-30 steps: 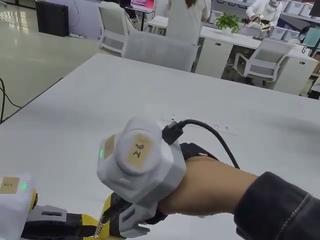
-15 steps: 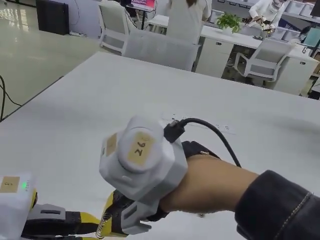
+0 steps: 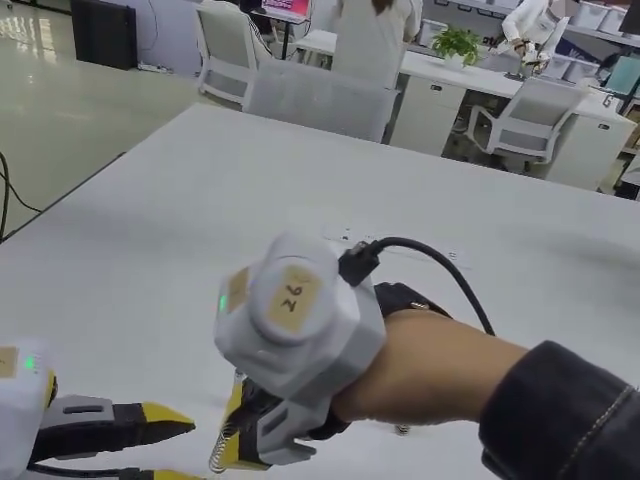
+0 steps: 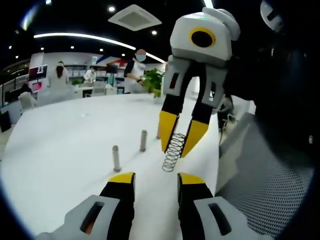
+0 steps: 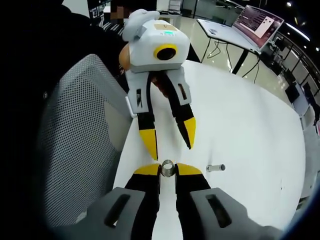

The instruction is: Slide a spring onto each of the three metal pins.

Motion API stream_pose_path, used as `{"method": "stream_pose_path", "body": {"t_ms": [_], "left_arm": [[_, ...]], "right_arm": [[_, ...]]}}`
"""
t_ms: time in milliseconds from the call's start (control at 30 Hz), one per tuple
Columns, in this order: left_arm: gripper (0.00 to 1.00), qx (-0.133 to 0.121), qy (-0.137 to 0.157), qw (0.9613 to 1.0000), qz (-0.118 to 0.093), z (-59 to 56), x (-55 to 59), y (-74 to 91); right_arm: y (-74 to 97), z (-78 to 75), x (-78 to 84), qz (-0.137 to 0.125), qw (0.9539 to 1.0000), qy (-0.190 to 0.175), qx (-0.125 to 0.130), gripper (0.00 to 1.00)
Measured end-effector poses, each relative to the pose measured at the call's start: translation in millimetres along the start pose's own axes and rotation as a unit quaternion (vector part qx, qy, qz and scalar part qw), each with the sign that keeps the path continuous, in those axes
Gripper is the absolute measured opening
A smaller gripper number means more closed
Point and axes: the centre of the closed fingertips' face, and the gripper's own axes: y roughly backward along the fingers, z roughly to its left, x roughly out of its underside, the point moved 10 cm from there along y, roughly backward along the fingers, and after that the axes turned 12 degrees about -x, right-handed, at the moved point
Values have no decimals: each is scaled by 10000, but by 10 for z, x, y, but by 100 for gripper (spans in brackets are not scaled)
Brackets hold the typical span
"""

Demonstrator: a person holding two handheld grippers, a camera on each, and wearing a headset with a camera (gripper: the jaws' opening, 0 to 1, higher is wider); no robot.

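**Head view:** the right gripper pinches a spring over the desk; the left gripper has its fingers apart, empty.
**Left gripper view:** upright pins stand near the spring, which hangs askew and may snag a pin's tip.
**Right gripper view:** only the coil's end is held, so a slip could drop it.

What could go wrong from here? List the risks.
1. The right gripper pinches the spring by one end; the free end juts past the tips, so it could slip or miss a pin.
2. The nearest pin and its neighbour stand close together; the jaws might bump one while lowering onto the other.
3. The open left gripper sits near the spring and could knock it.
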Motion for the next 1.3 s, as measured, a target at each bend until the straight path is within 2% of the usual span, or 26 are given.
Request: {"method": "stream_pose_path", "body": {"t_ms": [600,900,1300], "left_arm": [[48,-250,101,9996,-41,33,-10,-2],[53,-288,135,9995,-83,35,-7,-7],[53,-269,167,9995,-47,27,37,-9]], "right_arm": [[110,-36,123,47,9998,-166,98,8],[231,-112,179,22,9993,-282,243,8],[372,-211,205,-13,9984,-354,450,8]]}}
